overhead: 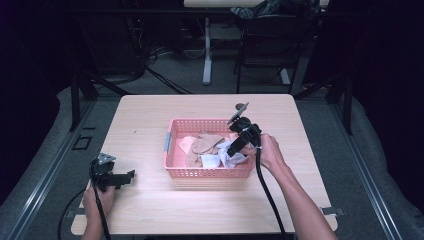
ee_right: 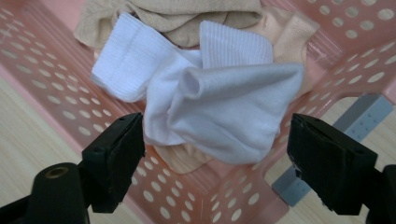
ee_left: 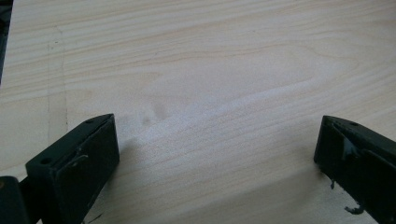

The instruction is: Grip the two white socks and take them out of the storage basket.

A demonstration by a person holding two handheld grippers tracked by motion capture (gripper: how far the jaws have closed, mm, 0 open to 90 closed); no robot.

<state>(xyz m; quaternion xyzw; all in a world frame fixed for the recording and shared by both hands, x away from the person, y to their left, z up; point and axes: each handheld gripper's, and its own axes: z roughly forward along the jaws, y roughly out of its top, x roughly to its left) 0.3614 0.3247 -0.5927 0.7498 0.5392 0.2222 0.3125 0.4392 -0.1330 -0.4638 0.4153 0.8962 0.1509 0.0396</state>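
Observation:
A pink perforated basket [overhead: 176,172] stands mid-table and holds white socks [overhead: 225,158] and tan socks [overhead: 205,144]. My right gripper [overhead: 233,151] hovers over the basket's right end, open. In the right gripper view the jaws of this gripper [ee_right: 215,163] stand wide apart on either side of a crumpled white sock [ee_right: 224,109], with tan socks [ee_right: 187,16] behind it. My left gripper [overhead: 126,178] rests low at the table's front left, open. In the left gripper view this gripper [ee_left: 217,154] has only bare wood between its jaws.
The light wooden table [overhead: 150,120] has bare room left of and in front of the basket. A grey handle [ee_right: 359,114] sits on the basket's end wall. Beyond the table stand a white desk leg [overhead: 207,50], cables and dark frames.

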